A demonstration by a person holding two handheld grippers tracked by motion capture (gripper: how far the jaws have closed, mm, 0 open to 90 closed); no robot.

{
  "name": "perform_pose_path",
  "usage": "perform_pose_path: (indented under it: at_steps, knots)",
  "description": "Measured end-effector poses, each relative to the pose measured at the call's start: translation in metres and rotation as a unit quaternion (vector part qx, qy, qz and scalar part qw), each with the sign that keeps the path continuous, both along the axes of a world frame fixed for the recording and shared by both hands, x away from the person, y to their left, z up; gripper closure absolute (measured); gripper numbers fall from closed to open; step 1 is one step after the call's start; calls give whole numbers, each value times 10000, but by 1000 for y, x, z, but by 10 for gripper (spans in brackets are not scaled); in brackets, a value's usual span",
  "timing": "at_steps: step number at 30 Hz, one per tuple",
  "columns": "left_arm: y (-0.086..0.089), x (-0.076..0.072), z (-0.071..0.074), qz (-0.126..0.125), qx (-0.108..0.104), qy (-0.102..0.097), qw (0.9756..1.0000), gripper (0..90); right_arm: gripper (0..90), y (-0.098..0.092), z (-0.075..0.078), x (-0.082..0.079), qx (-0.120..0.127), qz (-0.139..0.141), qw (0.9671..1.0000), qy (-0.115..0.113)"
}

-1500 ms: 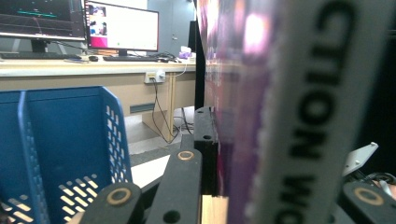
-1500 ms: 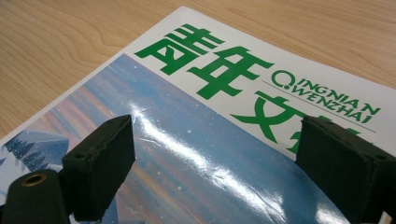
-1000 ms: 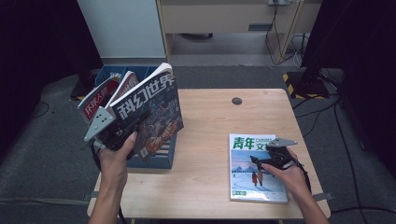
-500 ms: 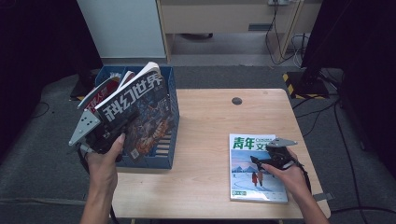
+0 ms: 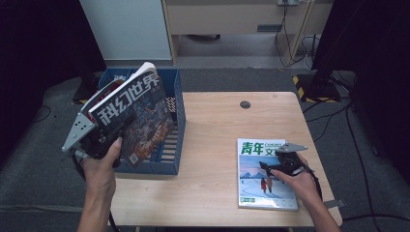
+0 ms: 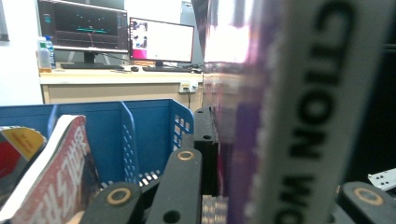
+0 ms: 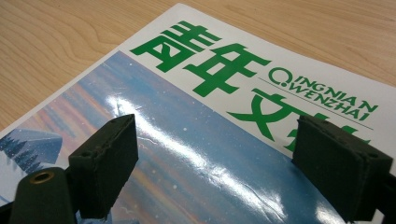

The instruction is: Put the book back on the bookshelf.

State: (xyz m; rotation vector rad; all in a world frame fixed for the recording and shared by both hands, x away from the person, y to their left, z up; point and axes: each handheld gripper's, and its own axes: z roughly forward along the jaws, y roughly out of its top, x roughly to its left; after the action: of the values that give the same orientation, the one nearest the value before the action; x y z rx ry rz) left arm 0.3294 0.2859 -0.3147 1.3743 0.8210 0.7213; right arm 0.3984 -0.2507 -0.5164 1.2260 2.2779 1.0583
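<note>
A dark magazine [image 5: 140, 116] with a white Chinese title is held tilted over the blue bin [image 5: 171, 159]. My left gripper [image 5: 112, 134] is shut on its lower edge. In the left gripper view the magazine's spine [image 6: 280, 116] stands between the black jaws of my left gripper [image 6: 261, 200], with the blue bin [image 6: 149, 130] behind it. A red magazine [image 6: 56, 172] leans inside the bin. At the table's right lies a magazine with a green title [image 5: 263, 186]. My right gripper [image 5: 270, 166] rests over it, open. Its pads [image 7: 107, 154] stand wide apart above the glossy cover [image 7: 201, 70].
The wooden table [image 5: 217, 121] has a small black round disc [image 5: 245, 104] near its far edge. The bin hangs past the table's left side. Behind stand a white cabinet [image 5: 128, 29] and a desk with monitors [image 6: 84, 28]. Cables [image 5: 338, 111] lie on the floor at the right.
My left hand has carried the dark magazine a little to the left and tilted it further over the bin. The right hand and its magazine have not moved.
</note>
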Motion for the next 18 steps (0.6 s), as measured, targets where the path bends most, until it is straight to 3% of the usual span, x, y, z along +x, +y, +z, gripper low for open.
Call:
perform_pose_path:
  at_steps: [18]
  knots:
    - [26, 4, -3, 462, -45, 119, 9989, 825, 146, 0, 0, 0, 6, -22, 10000, 8]
